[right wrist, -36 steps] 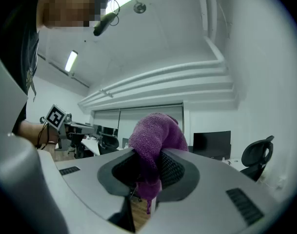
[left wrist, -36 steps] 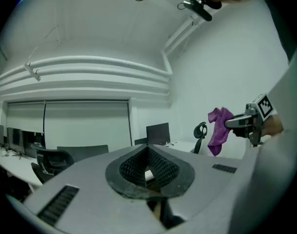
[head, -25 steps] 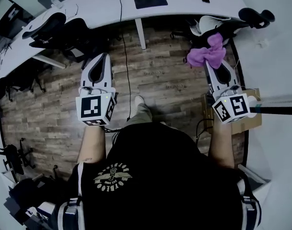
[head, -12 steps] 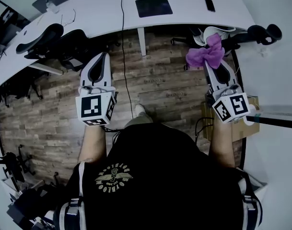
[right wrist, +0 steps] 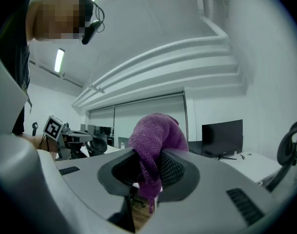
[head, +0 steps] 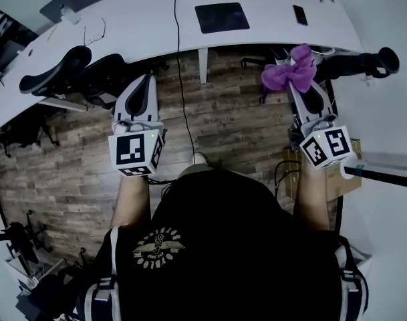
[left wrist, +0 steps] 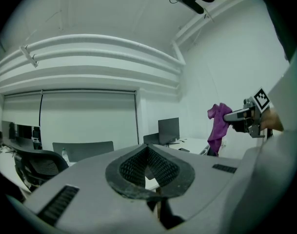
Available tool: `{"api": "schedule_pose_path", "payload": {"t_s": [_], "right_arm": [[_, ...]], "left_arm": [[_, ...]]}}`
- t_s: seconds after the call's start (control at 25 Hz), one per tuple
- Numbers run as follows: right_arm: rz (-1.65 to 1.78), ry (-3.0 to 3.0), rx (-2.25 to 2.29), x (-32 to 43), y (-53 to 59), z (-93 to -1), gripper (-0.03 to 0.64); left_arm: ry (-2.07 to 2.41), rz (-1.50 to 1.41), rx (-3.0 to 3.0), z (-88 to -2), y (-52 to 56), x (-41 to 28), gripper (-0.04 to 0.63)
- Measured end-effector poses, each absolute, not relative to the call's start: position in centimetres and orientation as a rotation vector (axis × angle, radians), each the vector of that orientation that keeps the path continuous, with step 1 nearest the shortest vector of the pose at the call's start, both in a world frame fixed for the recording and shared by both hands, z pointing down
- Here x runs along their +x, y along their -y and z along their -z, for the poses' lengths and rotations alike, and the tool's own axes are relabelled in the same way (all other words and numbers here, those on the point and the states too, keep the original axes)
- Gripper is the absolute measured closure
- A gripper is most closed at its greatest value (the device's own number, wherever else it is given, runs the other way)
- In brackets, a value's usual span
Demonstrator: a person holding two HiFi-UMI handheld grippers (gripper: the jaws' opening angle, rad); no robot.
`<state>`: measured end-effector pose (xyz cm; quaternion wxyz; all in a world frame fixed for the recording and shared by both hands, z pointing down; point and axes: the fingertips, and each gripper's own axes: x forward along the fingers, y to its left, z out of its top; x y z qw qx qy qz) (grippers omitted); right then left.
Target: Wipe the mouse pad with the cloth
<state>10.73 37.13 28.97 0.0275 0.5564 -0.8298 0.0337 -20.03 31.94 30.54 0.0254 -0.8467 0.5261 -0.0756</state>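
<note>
We're holding the left gripper (head: pixel 144 80) left of centre in the head view, over the wood floor (head: pixel 223 119), jaws pressing together with nothing between them. The dark mouse pad (head: pixel 222 17) is lying at upper centre on the white desk (head: pixel 123 25), well apart from both tools. At upper right, the right gripper (head: pixel 297 88) is clamping the purple cloth (head: pixel 288 74), which is bunching past its tips.

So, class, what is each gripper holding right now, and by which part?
The right gripper pinches the purple cloth at a bunched middle fold, ends sticking out above and below. The left gripper holds nothing, jaws together.
</note>
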Motion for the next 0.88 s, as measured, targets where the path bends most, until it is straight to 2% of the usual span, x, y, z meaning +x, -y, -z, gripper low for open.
{"api": "schedule_pose_path", "payload": {"t_s": [0.28, 0.88], "right_arm": [[-0.105, 2.538, 1.737, 8.6, -34.7, -28.8, 0.531], [-0.173, 2.523, 1.76, 10.7, -31.3, -30.4, 0.531]], "left_arm": [[-1.643, 0.236, -2.639, -31.1, -28.7, -23.2, 0.594], [-1.641, 0.278, -2.67, -33.5, -25.0, -21.7, 0.594]]}}
